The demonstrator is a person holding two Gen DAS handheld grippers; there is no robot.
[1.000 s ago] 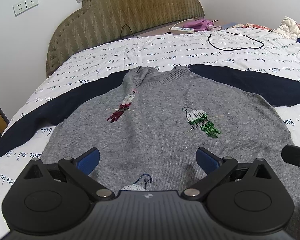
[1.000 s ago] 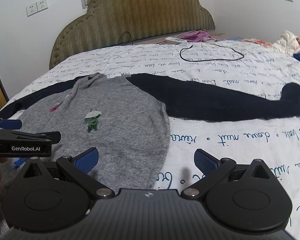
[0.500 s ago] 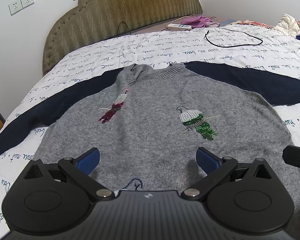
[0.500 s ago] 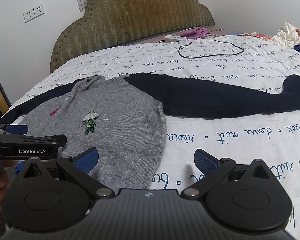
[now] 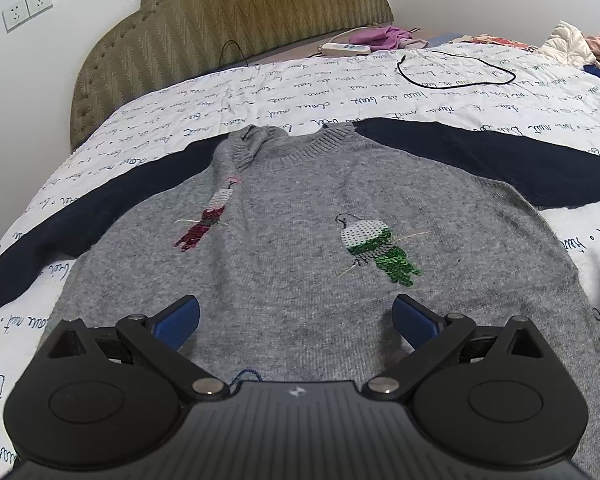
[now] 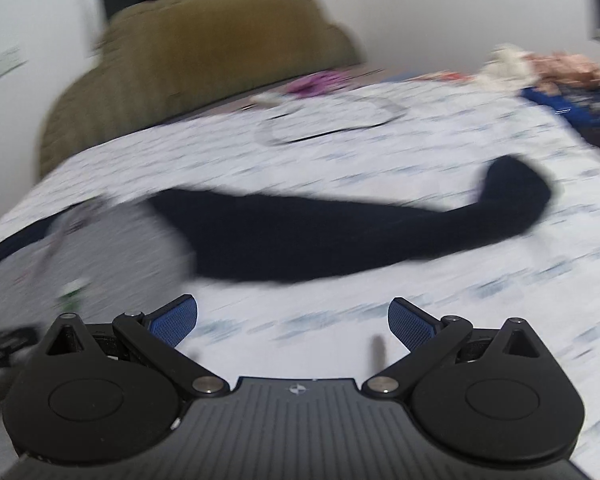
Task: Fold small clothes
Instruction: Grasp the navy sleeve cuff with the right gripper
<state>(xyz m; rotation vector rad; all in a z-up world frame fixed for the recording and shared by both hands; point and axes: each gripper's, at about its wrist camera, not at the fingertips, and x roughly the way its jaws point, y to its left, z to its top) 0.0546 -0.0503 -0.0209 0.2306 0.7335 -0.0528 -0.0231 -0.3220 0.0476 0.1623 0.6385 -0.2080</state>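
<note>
The grey sweater point(image 5: 300, 248) is spread flat on the bed point(image 5: 260, 92), collar toward the headboard point(image 5: 236, 28), navy sleeves point(image 6: 340, 236) stretched sideways. Its hem is spanned by the wide-open, empty left tool point(image 5: 296, 318). The right tool point(image 6: 292, 316), equally open and empty, is held over bare bedding beside the right sleeve.

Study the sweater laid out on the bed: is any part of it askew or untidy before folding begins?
Yes. The sweater lies flat, but its collar is flipped up and crumpled on one side instead of lying flat.

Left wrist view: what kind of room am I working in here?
Most likely a bedroom: the sweater lies on a bed with a printed sheet, a padded headboard stands behind it, and more clothes sit beside it.
</note>
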